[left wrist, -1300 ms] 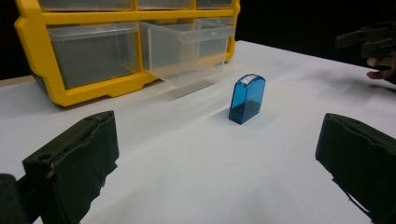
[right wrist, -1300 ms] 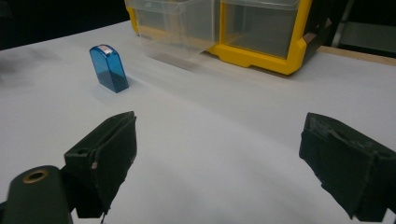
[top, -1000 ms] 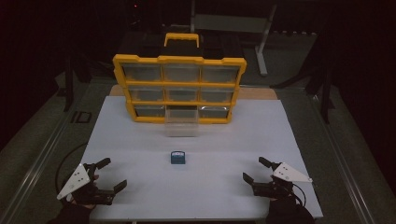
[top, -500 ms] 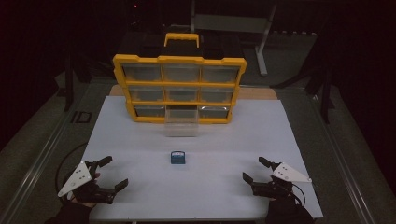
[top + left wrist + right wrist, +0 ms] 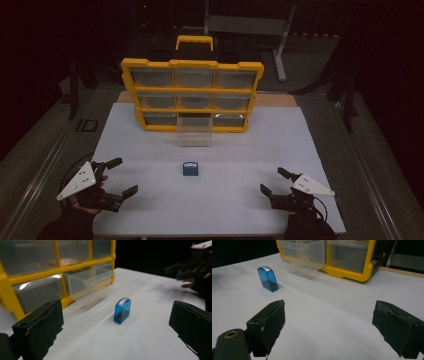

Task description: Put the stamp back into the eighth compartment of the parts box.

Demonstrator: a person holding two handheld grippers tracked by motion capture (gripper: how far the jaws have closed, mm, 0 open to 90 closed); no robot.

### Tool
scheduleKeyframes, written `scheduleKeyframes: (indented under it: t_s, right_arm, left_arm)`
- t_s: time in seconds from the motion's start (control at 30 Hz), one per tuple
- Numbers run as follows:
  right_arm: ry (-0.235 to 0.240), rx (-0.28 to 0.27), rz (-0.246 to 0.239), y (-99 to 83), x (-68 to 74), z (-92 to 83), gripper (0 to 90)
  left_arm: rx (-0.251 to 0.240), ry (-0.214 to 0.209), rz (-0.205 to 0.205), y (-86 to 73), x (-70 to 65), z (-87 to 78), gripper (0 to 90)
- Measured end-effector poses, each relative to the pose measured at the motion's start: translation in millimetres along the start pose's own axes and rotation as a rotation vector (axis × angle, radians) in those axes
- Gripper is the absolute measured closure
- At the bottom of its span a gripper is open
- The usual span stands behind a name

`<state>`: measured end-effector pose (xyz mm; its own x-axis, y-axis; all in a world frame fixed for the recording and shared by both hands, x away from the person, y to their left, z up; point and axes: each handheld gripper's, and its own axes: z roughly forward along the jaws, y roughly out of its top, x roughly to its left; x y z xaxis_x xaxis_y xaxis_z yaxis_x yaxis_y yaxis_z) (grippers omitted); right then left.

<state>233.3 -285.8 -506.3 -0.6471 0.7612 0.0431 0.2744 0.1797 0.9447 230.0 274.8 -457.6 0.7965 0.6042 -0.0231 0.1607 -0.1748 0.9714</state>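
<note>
Two grippers, one small blue box, one yellow organiser with nine clear drawers in three rows of three.

High view: left gripper (image 5: 116, 176) low at the left of the white surface (image 5: 250, 150), jaws spread wide, nothing between them. Right gripper (image 5: 275, 181) low at the right, jaws likewise spread and empty. Small blue box (image 5: 190, 168) stands alone mid-surface, between the two grippers and well apart from each. Yellow organiser (image 5: 192, 95) stands upright at the far side; its bottom-middle drawer (image 5: 194, 131) is pulled out toward the person.

Left gripper view: blue box (image 5: 122, 310) upright, seen between the gripper's own parted jaws, beyond their tips. This view adds the other gripper (image 5: 190, 268) far right, held in a gloved hand.

Right gripper view: blue box (image 5: 268, 279) upper left, outside the gap of the parted jaws; a pale label shows on its top. Pulled-out drawer (image 5: 303, 252) appears empty.
</note>
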Motion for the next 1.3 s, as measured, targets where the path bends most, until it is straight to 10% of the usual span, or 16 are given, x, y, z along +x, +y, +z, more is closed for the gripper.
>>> scheduleKeyframes:
  t_s: [0.6,1.3]
  right_arm:
    - [0.014,-0.003,-0.003,1.3,1.9,1.0,11.2]
    - [0.023,-0.002,-0.003,1.8,4.2,1.9,11.2]
  left_arm:
    - [0.027,-0.118,0.093,43.1,-2.1,32.9,0.2]
    - [0.043,-0.232,0.112,68.1,-1.5,74.4,0.2]
